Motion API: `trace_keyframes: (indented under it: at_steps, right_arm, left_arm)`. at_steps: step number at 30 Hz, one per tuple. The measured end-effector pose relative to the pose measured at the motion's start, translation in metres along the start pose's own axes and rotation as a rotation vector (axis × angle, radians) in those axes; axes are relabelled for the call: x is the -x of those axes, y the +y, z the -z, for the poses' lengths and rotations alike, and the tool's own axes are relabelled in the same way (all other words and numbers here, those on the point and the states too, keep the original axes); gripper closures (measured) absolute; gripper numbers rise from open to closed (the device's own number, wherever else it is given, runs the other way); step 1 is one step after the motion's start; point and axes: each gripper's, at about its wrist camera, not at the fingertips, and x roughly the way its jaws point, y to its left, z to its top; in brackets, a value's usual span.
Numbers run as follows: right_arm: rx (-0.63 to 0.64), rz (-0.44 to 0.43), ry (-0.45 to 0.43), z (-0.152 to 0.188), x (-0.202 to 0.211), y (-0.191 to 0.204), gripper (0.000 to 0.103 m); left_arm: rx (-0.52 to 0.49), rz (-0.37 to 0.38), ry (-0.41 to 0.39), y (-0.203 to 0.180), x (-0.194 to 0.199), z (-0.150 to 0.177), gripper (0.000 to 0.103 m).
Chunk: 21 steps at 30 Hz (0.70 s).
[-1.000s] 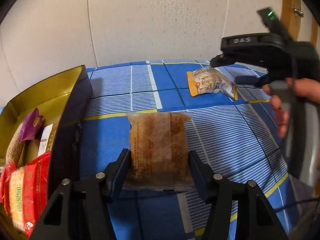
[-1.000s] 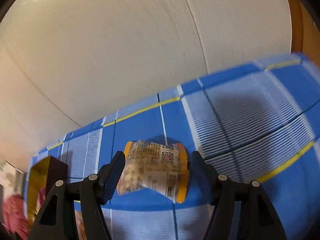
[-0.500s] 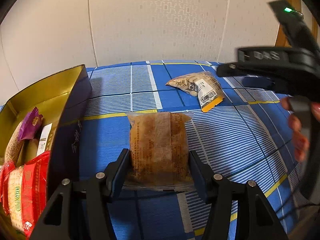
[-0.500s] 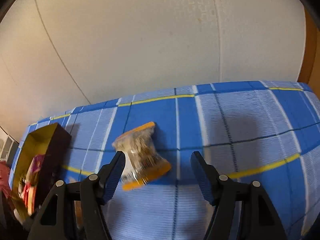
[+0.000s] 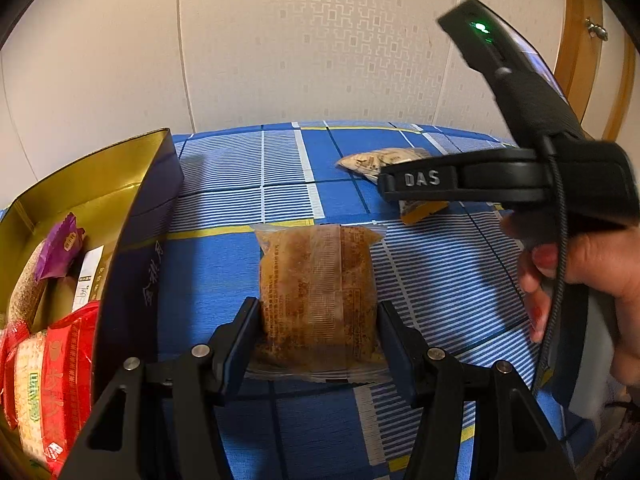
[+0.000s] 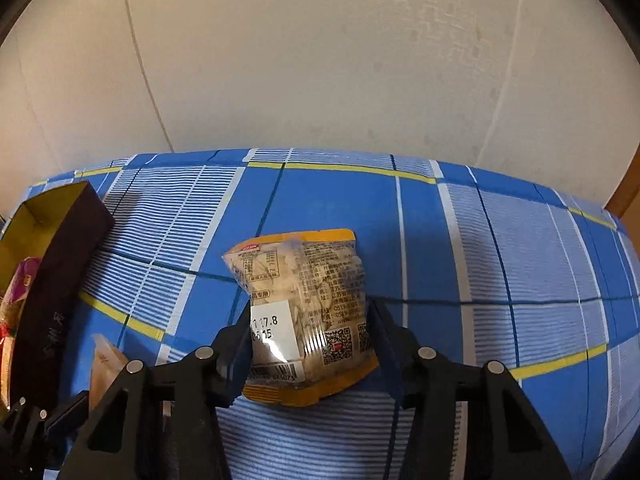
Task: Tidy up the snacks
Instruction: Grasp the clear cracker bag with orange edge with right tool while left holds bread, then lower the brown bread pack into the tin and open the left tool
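Note:
A brown snack packet point(image 5: 316, 276) lies flat on the blue checked cloth point(image 5: 240, 176). My left gripper point(image 5: 316, 320) is shut on its near end, a pad against each long side. Farther back and to the right lies a clear snack packet with orange ends point(image 6: 308, 280), partly hidden in the left wrist view point(image 5: 384, 160) by the right gripper's black body. My right gripper point(image 6: 310, 332) straddles its near half. Its jaws are closing and both pads touch the packet's sides.
An open box with a gold inside point(image 5: 132, 184) stands at the left and holds red packets point(image 5: 60, 364) and a purple one point(image 5: 60, 248). A hand point(image 5: 592, 264) grips the right gripper's handle. A pale wall runs along the table's far edge.
The right gripper rolled level and slid onto the orange-ended packet, which now lies lengthwise between its fingers, and its jaws narrowed onto it. The left gripper and brown packet stayed put.

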Motion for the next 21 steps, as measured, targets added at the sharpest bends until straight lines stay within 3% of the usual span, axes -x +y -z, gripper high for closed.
trace_keyframes:
  at_steps: [13, 21]
  right_arm:
    - [-0.05, -0.031, -0.023, 0.022, 0.034, -0.007, 0.054]
    - [-0.162, -0.048, -0.028, 0.043, 0.057, -0.004, 0.054]
  left_arm:
    - [0.005, 0.012, -0.003, 0.002, 0.002, 0.002, 0.044]
    - [-0.014, 0.02, -0.002, 0.002, 0.002, 0.003, 0.045]
